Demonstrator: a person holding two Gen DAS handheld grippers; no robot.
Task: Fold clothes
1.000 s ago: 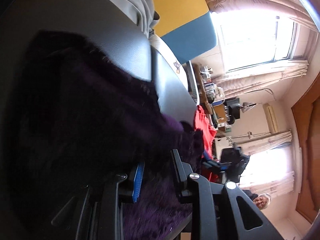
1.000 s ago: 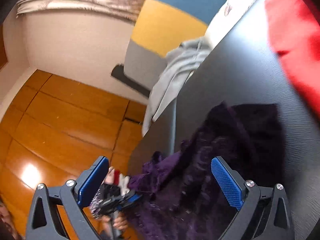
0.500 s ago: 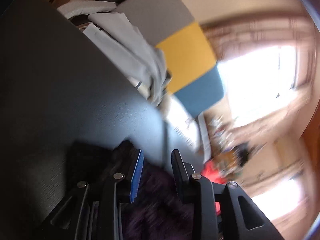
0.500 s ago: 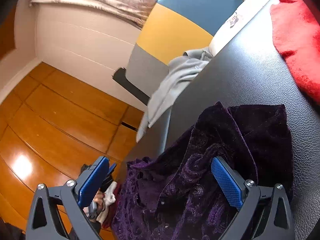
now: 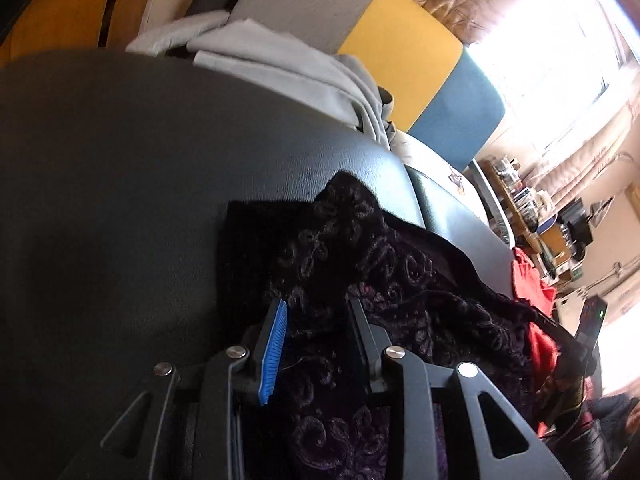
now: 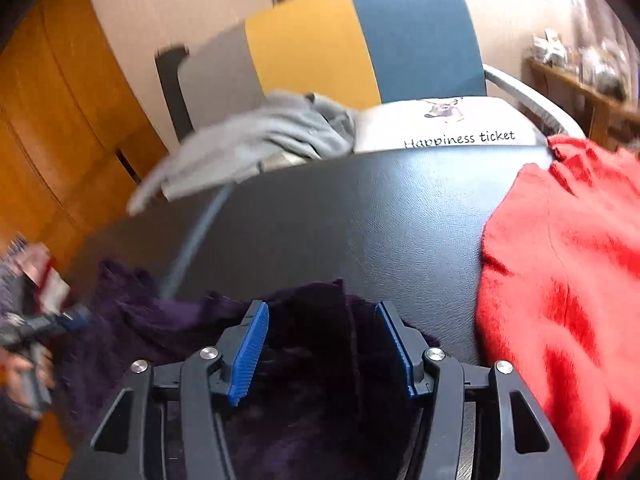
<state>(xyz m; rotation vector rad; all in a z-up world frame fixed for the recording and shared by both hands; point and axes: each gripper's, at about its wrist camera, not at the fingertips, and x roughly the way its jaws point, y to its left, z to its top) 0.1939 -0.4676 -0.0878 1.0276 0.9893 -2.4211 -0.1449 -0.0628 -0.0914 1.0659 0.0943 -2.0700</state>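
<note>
A dark purple velvet garment (image 5: 400, 280) with a swirl pattern lies bunched on a black leather table (image 5: 120, 168). My left gripper (image 5: 316, 312) is shut on a fold of it, cloth filling the narrow gap between the jaws. In the right wrist view the same purple garment (image 6: 140, 320) lies on the table (image 6: 340, 216). My right gripper (image 6: 324, 320) stands partly closed around a dark fold of it, with the pads still apart from each other. The left gripper (image 6: 60, 320) shows at the far left, blurred.
A red garment (image 6: 560, 280) lies on the table's right side, also seen in the left wrist view (image 5: 532, 288). A grey garment (image 6: 256, 136) hangs over the far edge. Behind stands a grey, yellow and blue chair (image 6: 340, 40) with a white printed cushion (image 6: 448, 124).
My left gripper swung round with the purple cloth and has lowered it onto the table. My right gripper narrowed from wide open and came down over the garment's fold.
</note>
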